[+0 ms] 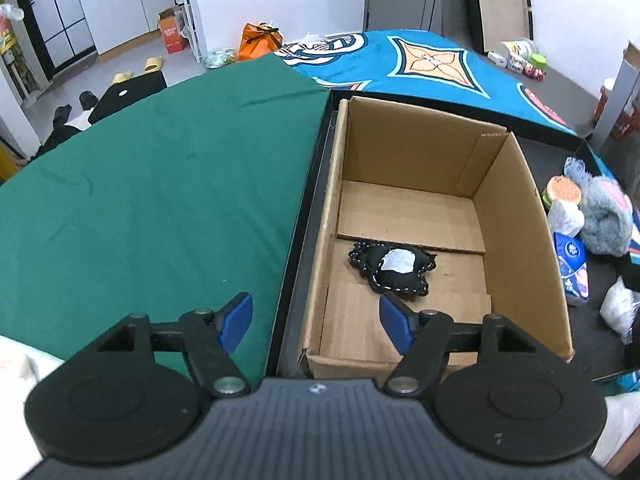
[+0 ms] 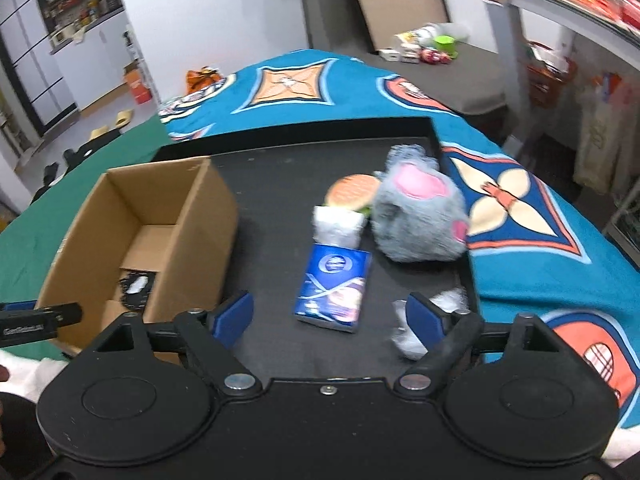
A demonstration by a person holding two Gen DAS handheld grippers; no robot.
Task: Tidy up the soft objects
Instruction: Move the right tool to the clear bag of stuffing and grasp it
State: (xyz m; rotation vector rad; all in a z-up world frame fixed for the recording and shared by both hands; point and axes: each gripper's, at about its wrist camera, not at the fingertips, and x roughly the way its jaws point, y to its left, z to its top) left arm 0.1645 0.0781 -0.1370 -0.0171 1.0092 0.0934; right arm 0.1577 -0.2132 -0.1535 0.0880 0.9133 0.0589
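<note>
An open cardboard box [image 1: 516, 216] stands on a black tray [image 1: 298, 256]. On its floor lies a small black stitched cushion [image 1: 394, 268] with a white patch. My left gripper [image 1: 316, 322] hangs open above the box's near left corner, nothing between its blue pads [image 1: 394, 322]. In the right wrist view my right gripper [image 2: 330, 314] is open over the tray [image 2: 272, 208], just short of a blue tissue pack [image 2: 334, 286]. Beyond it lie a white wrapped pack [image 2: 336, 222], a burger-shaped toy [image 2: 352, 192] and a grey plush [image 2: 420, 208]. A crumpled clear wrapper [image 2: 404, 336] lies by the right finger.
The tray sits on a bed with a green sheet [image 1: 160, 200] at the left and a blue patterned blanket [image 2: 540, 248] behind and at the right. In the right wrist view the box [image 2: 140, 232] is at the left, with the other gripper's tip [image 2: 40, 320] beside it.
</note>
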